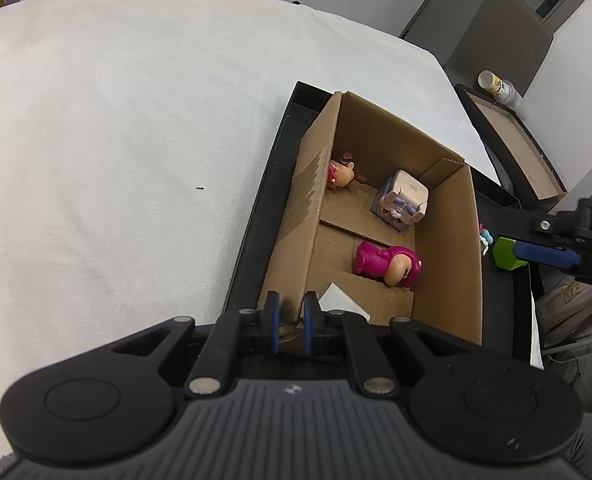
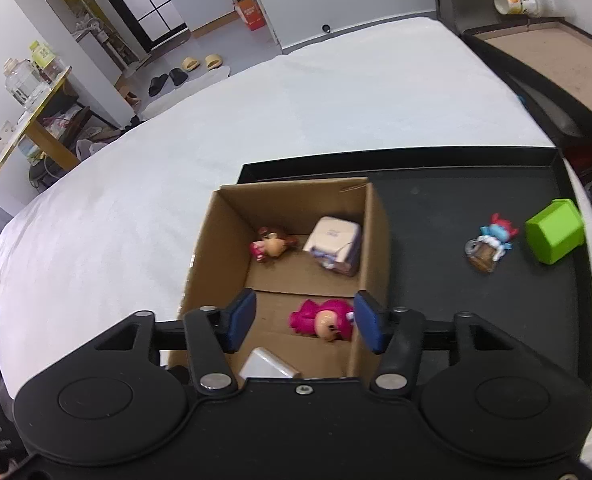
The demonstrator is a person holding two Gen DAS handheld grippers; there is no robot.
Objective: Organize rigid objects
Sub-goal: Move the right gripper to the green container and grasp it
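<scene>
An open cardboard box (image 1: pixel 448 240) (image 2: pixel 376 232) stands on a black tray (image 2: pixel 436 200) (image 1: pixel 255 216). Inside lie a magenta figure (image 1: pixel 384 266) (image 2: pixel 324 318), a small brown-haired figure (image 1: pixel 340 174) (image 2: pixel 271 246), a lilac cube toy (image 1: pixel 400 200) (image 2: pixel 336 246) and a white object (image 1: pixel 340 300) (image 2: pixel 267 366). My left gripper (image 1: pixel 291 310) is shut on the box's near-left wall. My right gripper (image 2: pixel 304 320) is open and empty above the box's near end; it also shows in the left wrist view (image 1: pixel 544 256). A green block (image 2: pixel 554 236) (image 1: pixel 506 256) and a blue-red figure (image 2: pixel 490 246) lie on the tray right of the box.
The tray sits on a white-covered table (image 1: pixel 115 140) (image 2: pixel 296 100). A second black tray with a brown bottom (image 2: pixel 556 64) (image 1: pixel 512 140) and a cup (image 2: pixel 524 2) (image 1: pixel 498 88) are beyond the table's right edge.
</scene>
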